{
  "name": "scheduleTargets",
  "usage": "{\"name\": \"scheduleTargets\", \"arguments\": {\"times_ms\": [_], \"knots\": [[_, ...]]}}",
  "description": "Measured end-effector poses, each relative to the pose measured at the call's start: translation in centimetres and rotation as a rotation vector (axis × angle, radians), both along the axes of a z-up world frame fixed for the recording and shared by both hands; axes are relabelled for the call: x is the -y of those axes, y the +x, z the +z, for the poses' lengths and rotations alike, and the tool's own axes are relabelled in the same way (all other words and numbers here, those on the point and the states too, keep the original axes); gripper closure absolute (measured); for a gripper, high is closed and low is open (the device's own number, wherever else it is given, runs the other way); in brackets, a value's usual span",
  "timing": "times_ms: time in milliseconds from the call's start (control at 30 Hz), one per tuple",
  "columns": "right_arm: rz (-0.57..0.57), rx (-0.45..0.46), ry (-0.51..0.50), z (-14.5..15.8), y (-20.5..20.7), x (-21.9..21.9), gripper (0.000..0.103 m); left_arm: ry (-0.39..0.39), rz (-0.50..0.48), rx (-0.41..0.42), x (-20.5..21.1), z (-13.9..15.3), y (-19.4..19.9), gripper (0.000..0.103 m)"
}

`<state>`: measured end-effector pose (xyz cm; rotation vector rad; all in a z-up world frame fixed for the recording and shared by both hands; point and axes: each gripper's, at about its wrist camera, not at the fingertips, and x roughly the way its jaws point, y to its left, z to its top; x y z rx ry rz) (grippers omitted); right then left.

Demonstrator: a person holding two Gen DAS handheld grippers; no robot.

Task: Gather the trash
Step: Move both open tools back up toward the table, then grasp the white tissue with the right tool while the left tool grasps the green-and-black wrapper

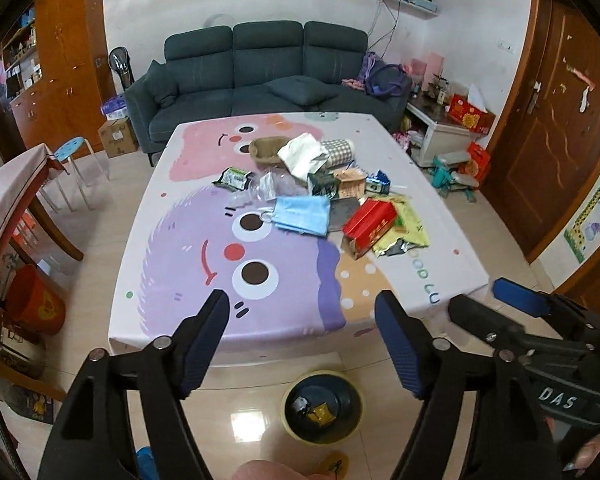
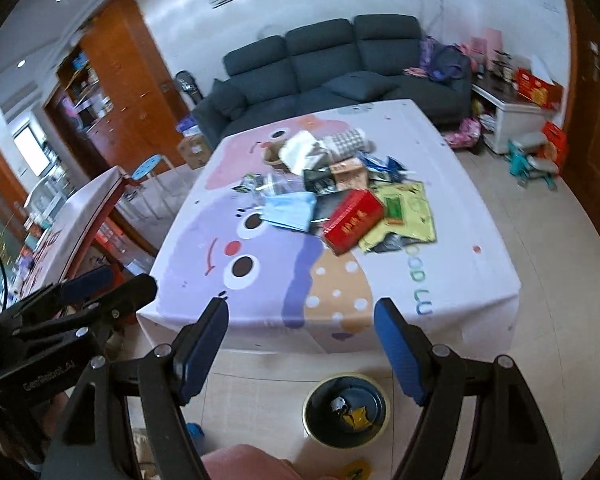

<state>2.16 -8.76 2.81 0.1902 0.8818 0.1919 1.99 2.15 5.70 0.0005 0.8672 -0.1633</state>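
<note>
A pile of trash lies on the cartoon-print table (image 1: 180,280) (image 2: 440,280): a red box (image 1: 370,222) (image 2: 354,226), a blue face mask (image 1: 302,214) (image 2: 290,210), a yellow-green wrapper (image 1: 408,228) (image 2: 410,214), clear plastic (image 1: 274,188), small cartons and white paper (image 1: 302,154). On the floor before the table stands a dark bin (image 1: 322,406) (image 2: 346,410) holding a yellow wrapper and a small scrap. My left gripper (image 1: 302,336) hangs open and empty above the table's near edge. My right gripper (image 2: 300,340) is open and empty too, beside it.
A dark sofa (image 1: 260,76) stands behind the table. A second table (image 1: 8,208) and a blue stool (image 1: 70,150) are at the left. A white cabinet (image 1: 448,128), red boxes and a teal toy (image 1: 452,176) are at the right, by wooden doors.
</note>
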Motion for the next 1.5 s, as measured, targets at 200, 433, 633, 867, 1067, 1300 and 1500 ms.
{"name": "scheduleTargets", "arguments": {"times_ms": [200, 433, 633, 867, 1067, 1300, 1500], "knots": [[0.053, 0.029, -0.081, 0.8, 2.0, -1.7, 0.027, 0.051, -0.016, 0.002, -0.2, 0.0, 1.4, 0.029], [0.102, 0.028, -0.144, 0.4, 7.0, -3.7, 0.029, 0.096, -0.036, -0.01, -2.5, -1.7, 5.7, 0.029], [0.043, -0.042, -0.148, -0.8, 13.6, -5.3, 0.036, 0.12, -0.083, -0.051, -6.4, -3.2, 12.7, 0.029], [-0.097, -0.118, -0.082, -2.3, 22.5, -5.7, 0.036, 0.025, -0.098, -0.122, -11.6, -4.2, 22.4, 0.029], [-0.234, -0.221, 0.022, -6.0, 29.0, -4.1, 0.036, -0.024, -0.126, -0.197, -14.2, -6.6, 30.4, 0.029], [-0.324, -0.282, 0.087, -9.8, 33.7, -2.8, 0.036, -0.04, -0.171, -0.275, -14.5, -10.6, 37.3, 0.029], [-0.341, -0.305, 0.122, -11.9, 35.5, -2.5, 0.043, -0.024, -0.257, -0.339, -13.2, -13.9, 40.9, 0.029]]}}
